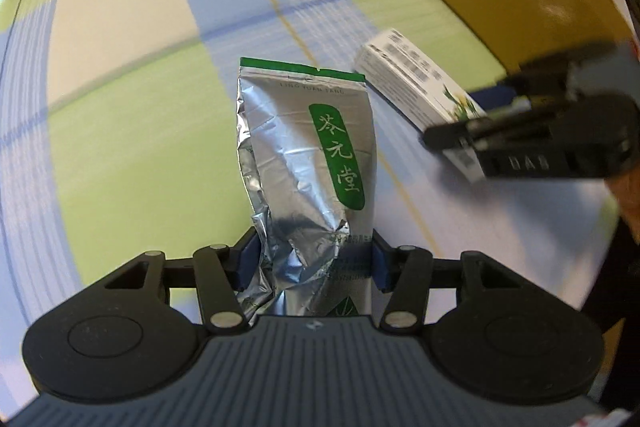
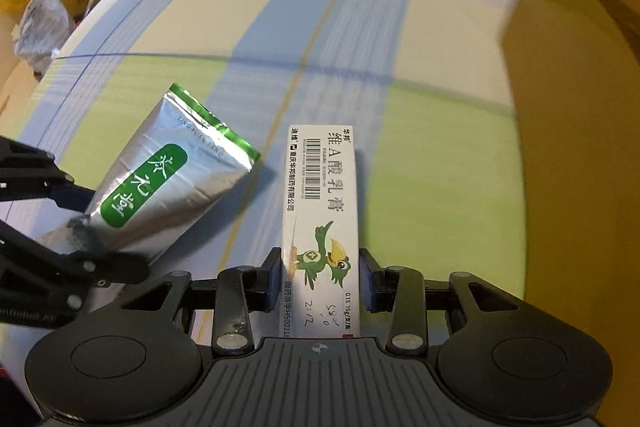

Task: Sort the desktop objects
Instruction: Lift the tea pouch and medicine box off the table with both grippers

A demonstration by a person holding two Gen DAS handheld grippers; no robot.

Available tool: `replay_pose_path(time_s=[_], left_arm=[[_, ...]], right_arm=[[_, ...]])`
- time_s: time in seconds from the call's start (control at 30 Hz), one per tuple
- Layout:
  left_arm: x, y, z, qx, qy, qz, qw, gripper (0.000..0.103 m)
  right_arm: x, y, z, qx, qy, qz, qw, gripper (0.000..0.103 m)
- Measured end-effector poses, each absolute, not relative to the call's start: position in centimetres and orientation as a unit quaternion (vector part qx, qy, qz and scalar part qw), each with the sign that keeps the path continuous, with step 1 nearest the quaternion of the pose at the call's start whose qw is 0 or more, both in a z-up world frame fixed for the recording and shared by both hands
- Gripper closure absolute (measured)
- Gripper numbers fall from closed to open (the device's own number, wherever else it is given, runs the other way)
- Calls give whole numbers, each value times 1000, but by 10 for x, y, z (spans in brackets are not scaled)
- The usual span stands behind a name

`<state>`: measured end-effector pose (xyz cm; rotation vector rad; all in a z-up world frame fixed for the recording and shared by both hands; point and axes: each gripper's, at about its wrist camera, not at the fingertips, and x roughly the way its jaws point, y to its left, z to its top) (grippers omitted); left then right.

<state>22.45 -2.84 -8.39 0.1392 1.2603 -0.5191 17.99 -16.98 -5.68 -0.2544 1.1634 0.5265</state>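
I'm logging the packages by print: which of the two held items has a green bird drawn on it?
The white ointment box in the right tongs; the silver foil pouch in the left tongs carries only a green label with white characters.

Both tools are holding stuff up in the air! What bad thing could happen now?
The crinkly silver foil pouch with the green label is pinched only at its bottom end by the left tool, so it might slip or flop over. The long white cardboard box with the green bird sticks far out of the right tool and could bump the pouch or the tall brown cardboard box nearby.
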Motion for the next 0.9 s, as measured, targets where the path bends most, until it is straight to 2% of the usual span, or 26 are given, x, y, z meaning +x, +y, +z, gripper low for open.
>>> replay_pose_path(time_s=[0.17,0.47,0.6,0.7,0.9], left_arm=[[168,-39,-80,27,576,-228,785,54],[139,-47,-77,19,529,-205,823,44],[138,-42,-82,6,515,-199,834,34],[129,-34,-84,-11,497,-202,844,27],[129,-37,-84,3,498,-210,841,28]], right_arm=[[117,-213,-52,-113,518,226,817,67],[74,-239,-62,-81,460,226,855,66],[63,-248,-64,-75,447,231,861,41],[55,-254,-67,-70,438,233,865,39],[53,-255,-69,-76,427,223,873,38]])
